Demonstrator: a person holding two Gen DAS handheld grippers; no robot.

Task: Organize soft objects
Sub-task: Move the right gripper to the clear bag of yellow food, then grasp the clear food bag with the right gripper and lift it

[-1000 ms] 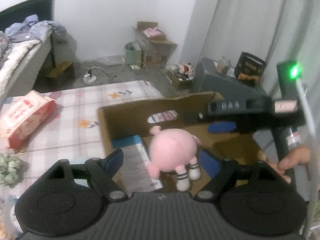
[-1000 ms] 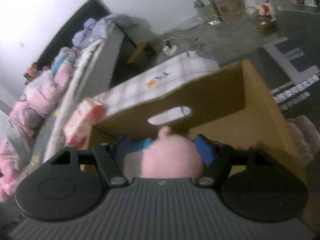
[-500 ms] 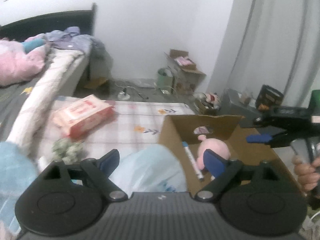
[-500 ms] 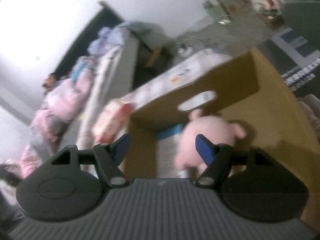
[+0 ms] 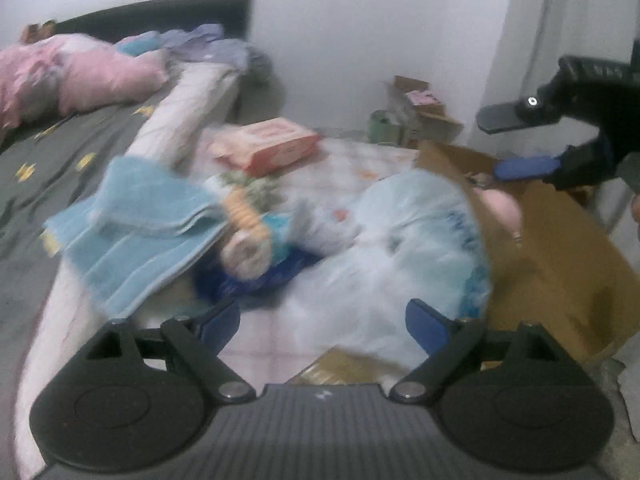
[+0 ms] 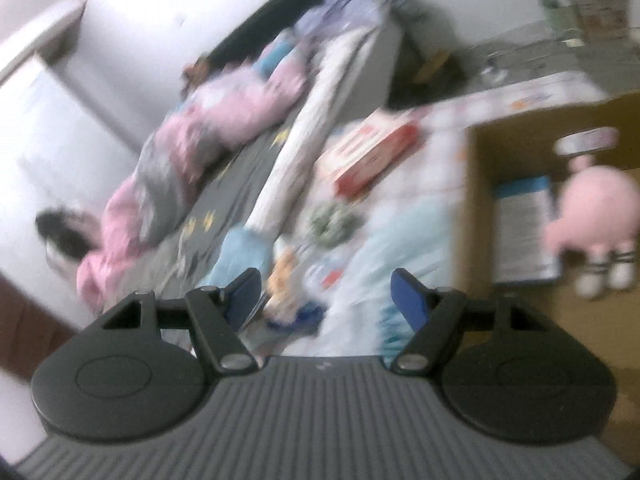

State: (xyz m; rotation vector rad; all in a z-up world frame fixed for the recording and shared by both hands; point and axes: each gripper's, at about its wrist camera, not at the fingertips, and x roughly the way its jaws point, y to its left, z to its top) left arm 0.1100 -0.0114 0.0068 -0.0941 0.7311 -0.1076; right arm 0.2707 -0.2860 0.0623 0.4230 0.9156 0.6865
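A pink plush pig (image 6: 596, 216) lies inside the brown cardboard box (image 6: 520, 128) beside a printed booklet (image 6: 524, 232). In the left wrist view only a bit of the pig (image 5: 502, 208) shows over the box (image 5: 560, 240) wall. My left gripper (image 5: 322, 322) is open and empty above a pale blue plastic bag (image 5: 400, 240). A folded blue towel (image 5: 132, 224) lies to its left with a small doll (image 5: 244, 236) beside it. My right gripper (image 6: 326, 296) is open and empty, left of the box, and seen as the right gripper (image 5: 524, 142) in the left wrist view.
A red and white tissue pack (image 5: 268, 146) and a greenish bundle (image 6: 332, 222) lie on the checked sheet. Pink bedding (image 5: 72, 76) is heaped on the grey bed at the left. Boxes and clutter (image 5: 416, 108) stand on the floor by the far wall.
Both grippers swung left, away from the box toward the items on the bed. The right gripper let go of the pink pig, which now lies in the box.
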